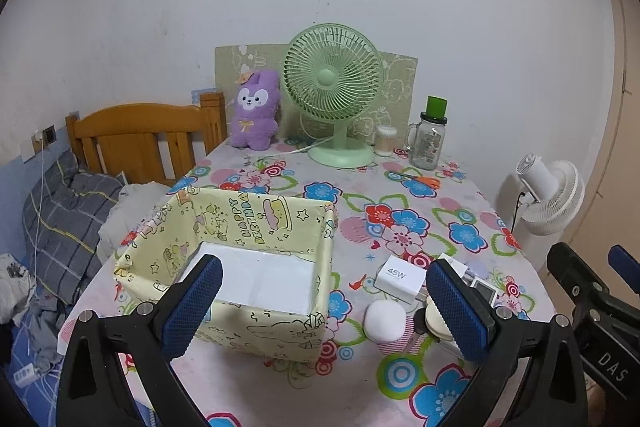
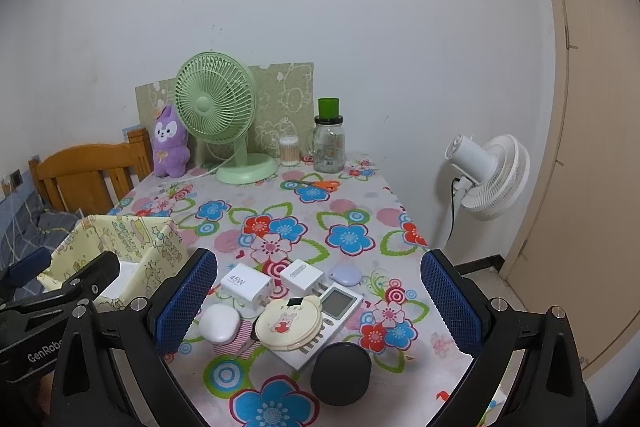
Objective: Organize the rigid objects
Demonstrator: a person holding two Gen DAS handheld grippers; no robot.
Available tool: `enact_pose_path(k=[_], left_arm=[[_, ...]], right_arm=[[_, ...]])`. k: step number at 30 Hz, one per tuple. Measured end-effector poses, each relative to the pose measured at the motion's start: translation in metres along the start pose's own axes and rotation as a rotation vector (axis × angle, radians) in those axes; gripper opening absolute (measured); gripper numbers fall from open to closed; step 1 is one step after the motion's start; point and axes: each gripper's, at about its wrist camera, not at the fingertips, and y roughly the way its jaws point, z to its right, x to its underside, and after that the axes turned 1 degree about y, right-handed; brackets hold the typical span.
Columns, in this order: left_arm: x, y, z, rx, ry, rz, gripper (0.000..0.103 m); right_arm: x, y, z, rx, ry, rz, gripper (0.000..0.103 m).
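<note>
Both sets of jaws stand wide apart with nothing between them. The right gripper point(image 2: 318, 301) is the nearer one to the work: the cluster of small hard things lies straight ahead of it on the bench point(image 2: 344, 215), framed between its two blue pads.

Nearest in the right wrist view is a dark round puck point(image 2: 341, 374), just forward of the jaw line and a little right of centre. Behind it lies a cream round case point(image 2: 289, 323), resting partly on a white handheld device point(image 2: 334, 311) whose long axis runs diagonally, from near left to far right. To the left sits a white oval case point(image 2: 219, 323). Farther on come the 45W charger point(image 2: 245, 285), a second white plug point(image 2: 301, 275) and a pale lilac tag point(image 2: 345, 275).

The left gripper point(image 1: 324, 301) points at the yellow fabric box point(image 1: 256, 223), which lies left of the cluster; something white lines its bottom, though I cannot tell what.

Judging by this layout, the right jaws would take a piece and carry it leftward to the box
</note>
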Motion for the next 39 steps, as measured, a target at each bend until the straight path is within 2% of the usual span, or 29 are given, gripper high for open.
enact_pose_path(k=[6,17,27,39], left_arm=[[0.0,-0.002,-0.001,0.003,0.0,0.012,0.102],[0.002,-0.005,0.003,-0.027,0.041,0.046,0.102],[0.003,0.004,0.0,-0.006,0.005,-0.006,0.099],[0.007,0.012,0.007,-0.015,0.02,0.011,0.099]], right_arm=[[0.0,-0.002,-0.004,-0.029,-0.007,-0.002,0.103],[0.0,0.0,-0.005,-0.022,-0.006,-0.001,0.103],[0.0,0.001,-0.005,-0.017,-0.006,0.003,0.103],[0.004,0.013,0.001,-0.024,0.001,-0.025,0.103]])
